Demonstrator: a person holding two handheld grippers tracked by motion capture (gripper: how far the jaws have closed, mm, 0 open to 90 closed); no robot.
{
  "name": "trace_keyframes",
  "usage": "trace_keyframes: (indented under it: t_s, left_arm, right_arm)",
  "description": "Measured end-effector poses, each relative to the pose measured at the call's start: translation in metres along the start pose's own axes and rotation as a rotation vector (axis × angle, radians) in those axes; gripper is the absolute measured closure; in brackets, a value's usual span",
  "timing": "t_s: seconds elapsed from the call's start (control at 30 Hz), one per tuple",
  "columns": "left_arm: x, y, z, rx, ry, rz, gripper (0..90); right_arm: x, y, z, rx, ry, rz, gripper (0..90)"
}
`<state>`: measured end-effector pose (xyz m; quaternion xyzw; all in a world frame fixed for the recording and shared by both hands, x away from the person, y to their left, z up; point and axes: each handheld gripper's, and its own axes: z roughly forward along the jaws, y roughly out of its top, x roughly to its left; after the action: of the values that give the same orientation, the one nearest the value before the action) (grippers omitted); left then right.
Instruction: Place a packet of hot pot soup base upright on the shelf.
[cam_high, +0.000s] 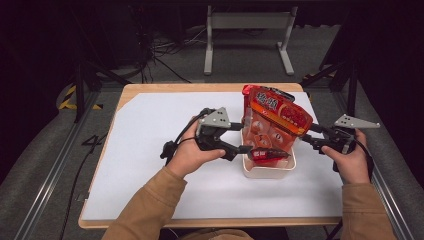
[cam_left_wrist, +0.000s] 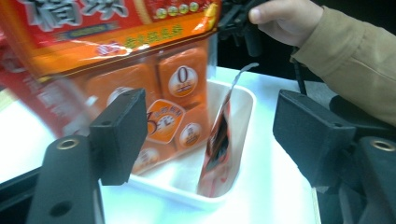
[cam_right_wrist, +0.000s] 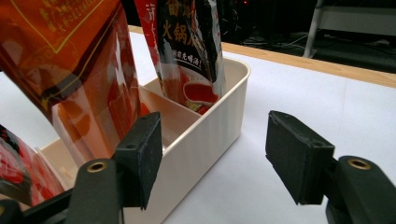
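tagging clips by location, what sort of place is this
Most likely a lab or recording workspace, not a home. A white-covered table sits between metal rails, cables lie loose on the grey carpet behind it, and a metal stand is at the back.

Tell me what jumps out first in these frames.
The big orange-red snack bag stands tall in the white bin mid-table, leaning right above the rim. A smaller red-and-black pouch stands in the bin's other compartment. The left gripper and right gripper flank the bin, both open, fingers clear of the packets.
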<state>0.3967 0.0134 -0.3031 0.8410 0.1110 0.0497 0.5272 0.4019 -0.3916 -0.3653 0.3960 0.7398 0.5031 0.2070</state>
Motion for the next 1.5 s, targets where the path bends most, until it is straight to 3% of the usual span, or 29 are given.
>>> trace_keyframes:
  t_s: [0.17, 0.23, 0.3, 0.37, 0.6, 0.77, 0.9, 1.0, 1.03, 1.13, 1.27, 1.3, 1.37, 1.5]
  left_arm:
    - [0.005, -0.01, -0.026, -0.005, 0.082, -0.04, 21.1]
    - [0.006, -0.013, -0.031, -0.01, 0.095, -0.048, 20.9]
    - [0.009, -0.02, -0.046, -0.027, 0.144, -0.07, 19.6]
    - [0.009, -0.023, -0.052, -0.031, 0.158, -0.069, 19.2]
    - [0.014, -0.047, -0.09, -0.048, 0.247, -0.092, 18.4]
    - [0.016, -0.072, -0.114, -0.053, 0.306, -0.131, 17.4]
    - [0.018, -0.086, -0.125, -0.027, 0.344, -0.14, 16.8]
    - [0.021, -0.102, -0.138, -0.02, 0.375, -0.169, 16.2]
    - [0.023, -0.112, -0.145, -0.026, 0.393, -0.191, 15.9]
    - [0.025, -0.122, -0.15, -0.033, 0.405, -0.209, 15.3]
    - [0.025, -0.139, -0.159, -0.046, 0.459, -0.232, 14.6]
    - [0.026, -0.145, -0.163, -0.06, 0.489, -0.241, 14.6]
    - [0.028, -0.15, -0.166, -0.036, 0.504, -0.248, 14.5]
    - [0.034, -0.164, -0.171, -0.052, 0.529, -0.287, 14.2]
  right_arm:
    - [0.001, -0.002, 0.002, 0.009, 0.0, 0.001, 34.7]
    - [0.002, -0.002, 0.002, 0.009, -0.003, -0.004, 34.4]
    - [0.002, -0.003, 0.002, 0.009, -0.009, -0.013, 33.2]
    - [0.002, -0.003, 0.001, 0.005, -0.009, -0.012, 33.2]
    - [0.003, -0.002, -0.001, -0.005, -0.012, -0.013, 33.3]
    - [0.005, -0.002, 0.0, 0.001, -0.014, -0.022, 33.2]
    - [0.005, -0.002, 0.0, 0.004, -0.016, -0.029, 33.2]
    - [0.005, -0.002, -0.001, 0.006, -0.018, -0.023, 32.8]
    - [0.005, -0.003, -0.002, 0.006, -0.02, -0.024, 32.8]
    - [0.006, -0.003, -0.002, 0.01, -0.024, -0.023, 32.6]
    - [0.006, -0.005, -0.001, 0.016, -0.029, -0.029, 31.6]
    - [0.006, -0.005, -0.001, 0.018, -0.03, -0.033, 31.0]
    - [0.006, -0.006, 0.0, 0.019, -0.034, -0.031, 29.3]
    - [0.004, -0.008, 0.0, 0.016, -0.043, -0.034, 26.4]
